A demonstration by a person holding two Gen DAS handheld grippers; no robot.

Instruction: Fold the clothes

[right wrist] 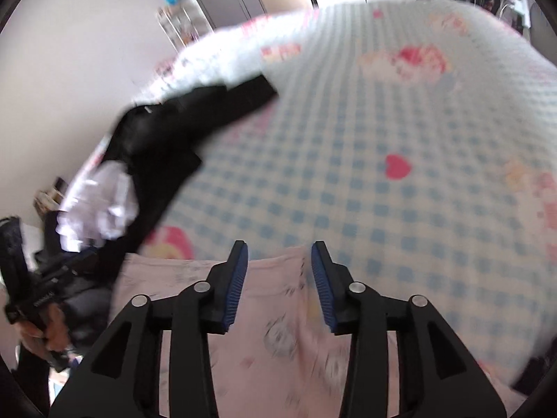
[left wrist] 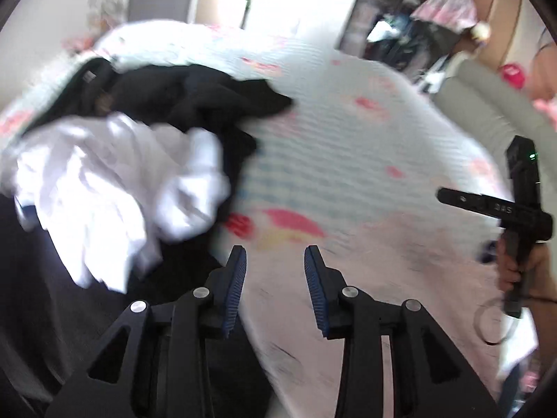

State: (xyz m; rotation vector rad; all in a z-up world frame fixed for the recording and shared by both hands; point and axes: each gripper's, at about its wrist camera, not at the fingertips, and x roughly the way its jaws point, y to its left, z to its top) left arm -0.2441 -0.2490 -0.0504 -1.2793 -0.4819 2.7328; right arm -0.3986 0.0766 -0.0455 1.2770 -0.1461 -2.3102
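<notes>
The left fingers [left wrist: 275,254] stood apart with nothing between them, their blue pads [left wrist: 235,289] clear of any cloth. The right fingers [right wrist: 279,249] were likewise released and empty, hanging above the pink garment [right wrist: 275,345] without touching it. No earlier picture was given, so only this parted state could be told.

The pink garment lay spread flat at the near edge of the bed [right wrist: 365,181], printed with faint grey figures; its far hem ran straight across just beyond the right fingers. In the left wrist view the same pink cloth [left wrist: 400,261] lay below and to the right of the left fingers.

Toward the left edge of the bed, a white garment [left wrist: 115,188] sat crumpled, resting on a dark grey cloth [left wrist: 45,296] that reached the near left corner. Just beyond it, touching it, lay a black garment [left wrist: 195,97] in a loose heap, one end pointing toward the middle of the bed.

The bed's cover was a blue and white check with pink and red prints. A hand [left wrist: 522,271] gripped the other gripper's handle at the right side of the left wrist view. Everything was blurred.
</notes>
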